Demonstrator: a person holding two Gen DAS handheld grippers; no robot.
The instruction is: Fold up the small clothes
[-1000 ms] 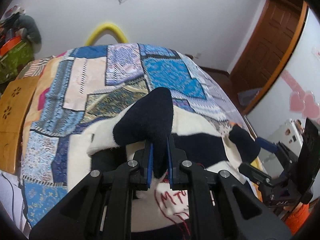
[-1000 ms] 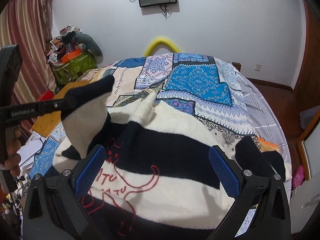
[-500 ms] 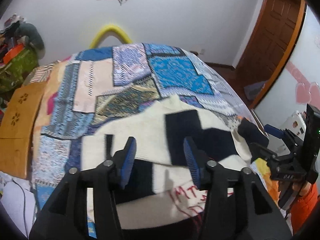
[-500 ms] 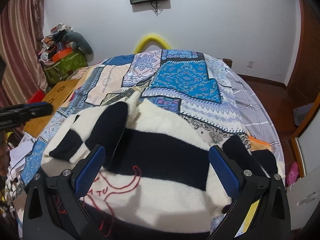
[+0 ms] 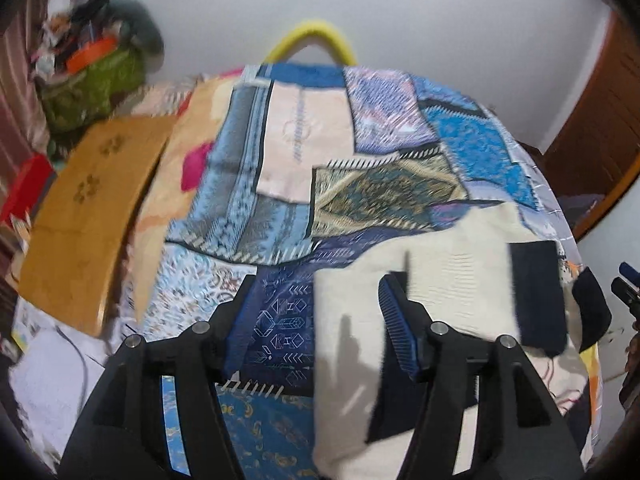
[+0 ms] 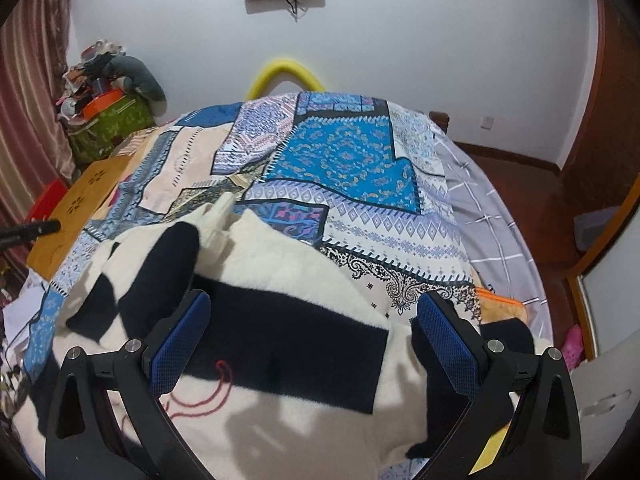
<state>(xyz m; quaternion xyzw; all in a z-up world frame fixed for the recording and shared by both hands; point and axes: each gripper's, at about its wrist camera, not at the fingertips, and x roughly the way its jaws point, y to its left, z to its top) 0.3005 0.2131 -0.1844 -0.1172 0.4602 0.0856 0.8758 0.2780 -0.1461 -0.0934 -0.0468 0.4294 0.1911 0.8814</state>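
Sleeve (image 6: 160, 276) released: left gripper (image 5: 316, 324) has swung left, jaws just opened, empty.
Right gripper (image 6: 314, 336) wide over sweater (image 6: 288, 320), apparently not touching.

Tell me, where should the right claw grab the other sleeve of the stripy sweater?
Probably its dark cuff end, which sticks out past the sweater body on the right edge. Come from above and the right, pinching across the cuff: it lies flat and loose there. The right gripper is open.

Sweater (image 6: 280, 280) lies on the bed's quilt (image 6: 352, 168), one sleeve (image 6: 160, 276) folded across its body; wooden board (image 5: 88, 216) lies beside the bed's left edge.
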